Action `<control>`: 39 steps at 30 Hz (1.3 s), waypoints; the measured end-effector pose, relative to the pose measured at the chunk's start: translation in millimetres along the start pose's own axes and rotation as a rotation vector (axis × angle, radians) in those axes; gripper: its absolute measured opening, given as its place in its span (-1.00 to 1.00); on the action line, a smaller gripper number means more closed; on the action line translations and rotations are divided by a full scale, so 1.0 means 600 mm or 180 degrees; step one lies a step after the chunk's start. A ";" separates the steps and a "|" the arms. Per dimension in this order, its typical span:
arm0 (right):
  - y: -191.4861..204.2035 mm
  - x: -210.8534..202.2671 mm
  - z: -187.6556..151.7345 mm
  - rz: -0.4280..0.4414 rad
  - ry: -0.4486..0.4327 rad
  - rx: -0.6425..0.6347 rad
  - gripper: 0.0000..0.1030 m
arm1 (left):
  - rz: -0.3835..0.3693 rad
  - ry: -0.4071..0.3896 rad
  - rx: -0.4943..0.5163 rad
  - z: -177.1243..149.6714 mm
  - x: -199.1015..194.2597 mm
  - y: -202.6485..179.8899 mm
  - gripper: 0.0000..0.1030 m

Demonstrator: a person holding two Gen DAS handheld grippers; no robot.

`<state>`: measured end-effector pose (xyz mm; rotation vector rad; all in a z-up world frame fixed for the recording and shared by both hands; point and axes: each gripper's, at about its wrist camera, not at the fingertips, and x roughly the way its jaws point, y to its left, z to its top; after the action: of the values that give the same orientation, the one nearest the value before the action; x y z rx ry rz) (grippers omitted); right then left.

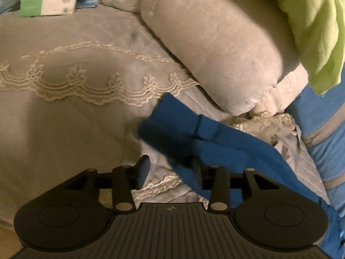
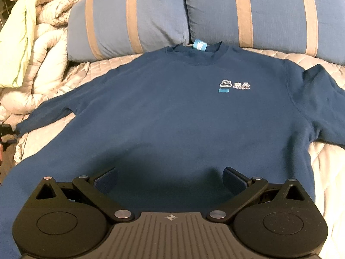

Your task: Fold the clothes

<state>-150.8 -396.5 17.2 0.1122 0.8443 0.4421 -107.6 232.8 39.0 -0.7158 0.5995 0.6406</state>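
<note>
Blue sweatshirt spread flat on the bed, both grippers over it with nothing held.

The sweatshirt point(image 2: 172, 112) lies face up on the quilted bedspread point(image 2: 327, 172), collar toward two striped blue pillows point(image 2: 133, 19), white chest logo point(image 2: 235, 84) showing, sleeves out to both sides. The right gripper point(image 2: 170, 180) sits above the hem, jaws spread wide and apart from the cloth. The left gripper point(image 1: 170, 170) has its jaws parted at the sleeve cuff point(image 1: 172, 125); its right pad overlaps the blue fabric, gripping nothing. Beyond lie a lace-trimmed cover point(image 1: 64, 64), a rolled grey duvet point(image 1: 215, 43), a green sheet point(image 1: 319, 21) and a tissue box point(image 1: 47, 5).
</note>
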 end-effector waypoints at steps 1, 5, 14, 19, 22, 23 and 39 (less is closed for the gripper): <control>0.000 -0.001 0.000 0.0012 -0.0005 0.0008 0.99 | -0.0007 0.0007 0.0005 -0.001 -0.006 0.002 -0.16; -0.003 -0.007 0.003 0.0058 -0.0019 0.0044 0.99 | -0.0140 0.0088 0.0079 -0.015 -0.026 -0.010 -0.15; -0.025 -0.035 0.001 0.0065 -0.0272 0.0175 1.00 | -0.1025 0.0485 0.0851 -0.115 -0.124 -0.083 0.13; -0.047 -0.093 -0.006 -0.0157 -0.0467 0.0069 1.00 | -0.1663 0.0820 0.1366 -0.171 -0.183 -0.100 0.17; -0.080 -0.142 -0.018 -0.0256 -0.0530 0.0110 1.00 | -0.1991 0.1139 0.1382 -0.201 -0.189 -0.099 0.18; -0.091 -0.158 -0.023 -0.0287 -0.0541 0.0116 1.00 | -0.2067 0.1227 0.1399 -0.210 -0.188 -0.097 0.18; -0.189 -0.256 -0.182 0.0333 -0.0155 0.0401 0.98 | -0.2829 0.1782 0.1418 -0.278 -0.215 -0.071 0.11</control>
<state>-283.2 -572.3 21.4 0.2836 0.8206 0.4824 -207.6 42.3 42.6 -0.6510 0.8135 -0.5284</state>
